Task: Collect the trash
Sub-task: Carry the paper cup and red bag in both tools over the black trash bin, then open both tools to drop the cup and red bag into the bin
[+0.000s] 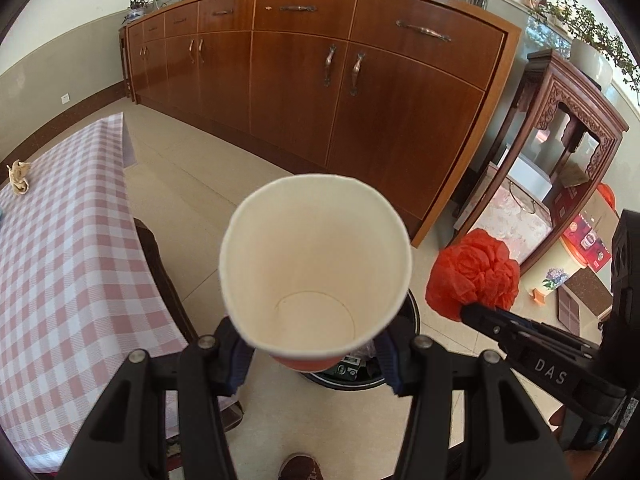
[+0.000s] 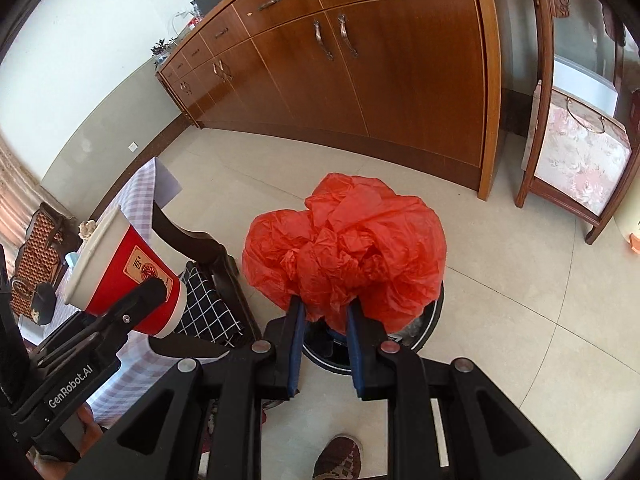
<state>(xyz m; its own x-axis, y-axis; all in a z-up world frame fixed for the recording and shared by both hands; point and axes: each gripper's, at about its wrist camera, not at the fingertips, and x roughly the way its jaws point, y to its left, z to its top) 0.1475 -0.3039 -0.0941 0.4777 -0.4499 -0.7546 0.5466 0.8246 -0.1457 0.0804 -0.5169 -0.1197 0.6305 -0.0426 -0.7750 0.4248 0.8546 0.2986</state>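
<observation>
A paper cup point(image 1: 316, 268), red outside and white inside, is empty and fills the middle of the left wrist view, mouth toward the camera. My left gripper point(image 1: 316, 356) is shut on its lower part. A crumpled red plastic bag point(image 2: 344, 256) bulges out above my right gripper point(image 2: 326, 312), which is shut on it. Both hang over a round black-rimmed trash bin point(image 2: 434, 312) on the floor, mostly hidden behind the bag and the cup. The right wrist view shows the cup point(image 2: 128, 276) at the left, tilted.
A long wooden sideboard point(image 1: 320, 80) runs along the back. A table with a pink checked cloth point(image 1: 60, 260) and a dark chair point(image 2: 200, 248) stand at the left, a carved wooden stand point(image 1: 560, 128) at the right. A person's shoe point(image 2: 338, 456) is on the tiles below.
</observation>
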